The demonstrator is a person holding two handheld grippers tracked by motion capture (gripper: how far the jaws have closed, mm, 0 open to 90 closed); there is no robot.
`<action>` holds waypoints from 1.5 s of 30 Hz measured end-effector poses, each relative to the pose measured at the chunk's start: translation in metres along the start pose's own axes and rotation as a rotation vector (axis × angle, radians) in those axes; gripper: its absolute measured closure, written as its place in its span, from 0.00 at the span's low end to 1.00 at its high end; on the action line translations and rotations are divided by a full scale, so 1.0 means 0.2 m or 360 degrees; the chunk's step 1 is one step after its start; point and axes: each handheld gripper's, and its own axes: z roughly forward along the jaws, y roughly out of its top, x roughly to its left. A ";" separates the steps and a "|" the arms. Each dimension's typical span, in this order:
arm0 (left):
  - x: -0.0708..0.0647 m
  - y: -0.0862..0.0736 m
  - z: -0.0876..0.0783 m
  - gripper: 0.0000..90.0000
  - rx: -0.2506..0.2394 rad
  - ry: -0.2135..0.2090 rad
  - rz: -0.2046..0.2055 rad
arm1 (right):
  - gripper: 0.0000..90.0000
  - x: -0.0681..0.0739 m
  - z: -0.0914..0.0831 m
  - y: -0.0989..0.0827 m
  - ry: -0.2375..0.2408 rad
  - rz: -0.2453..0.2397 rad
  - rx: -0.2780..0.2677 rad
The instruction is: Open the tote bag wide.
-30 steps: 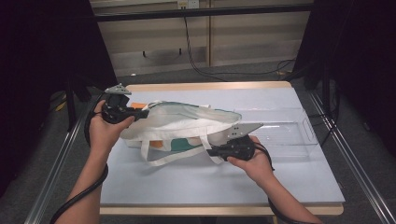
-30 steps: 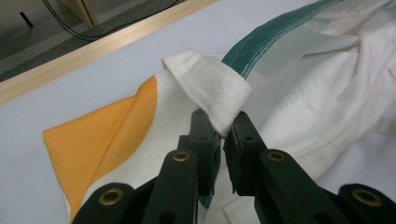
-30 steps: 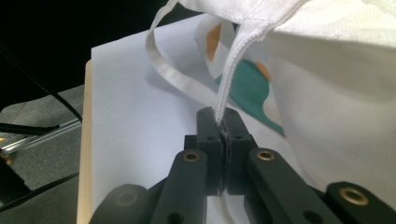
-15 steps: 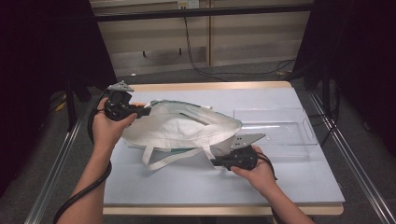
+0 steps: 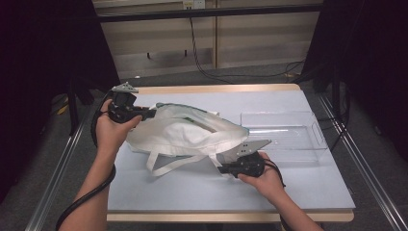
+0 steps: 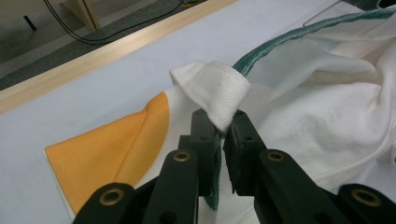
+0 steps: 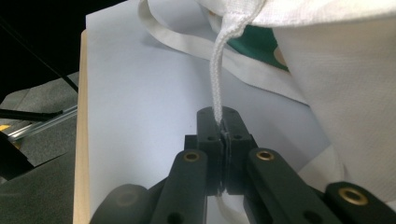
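A white cloth tote bag [image 5: 187,132] with green trim and an orange patch lies bunched across the middle of the pale blue table [image 5: 192,192]. At the bag's left end my left gripper [image 5: 151,113] is shut on a folded white piece of the bag's edge [image 6: 217,91]; the orange patch [image 6: 112,144] lies just to the left of the jaws. Near the front right, my right gripper [image 5: 222,168] is shut on a white strap of the bag [image 7: 223,60], which runs taut up from the jaws to the bag's hem. A second strap [image 5: 166,166] loops loose on the table.
A clear plastic tray [image 5: 284,134] sits on the table right of the bag, close behind my right hand. The table has a wooden rim [image 5: 216,89] and metal rails along both sides. Cables lie on the floor beyond the far edge.
My right gripper has sunk toward the table and drawn nearer the front edge with the strap. The bag has dropped lower and now hides the coloured print underneath. My left gripper has stayed put.
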 end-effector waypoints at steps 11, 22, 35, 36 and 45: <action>0.01 0.01 0.02 0.92 -0.0005 0.0010 0.0005 | 0.98 0.01 0.01 -0.02 0.0013 -0.0033 0.0049; 0.01 0.00 0.04 0.92 -0.0012 -0.0019 0.0003 | 0.98 0.01 0.00 -0.01 0.0006 -0.0027 0.0031; 0.02 0.01 0.05 0.92 -0.0010 0.0017 0.0011 | 0.98 0.01 0.00 0.00 0.0021 -0.0005 0.0035; 0.02 0.01 0.05 0.92 0.0002 0.0020 0.0022 | 0.98 0.01 0.00 -0.01 0.0033 0.0007 0.0022; 0.06 0.04 0.09 0.93 -0.0030 0.0050 -0.0018 | 0.98 0.01 0.02 -0.03 0.0058 -0.0008 0.0044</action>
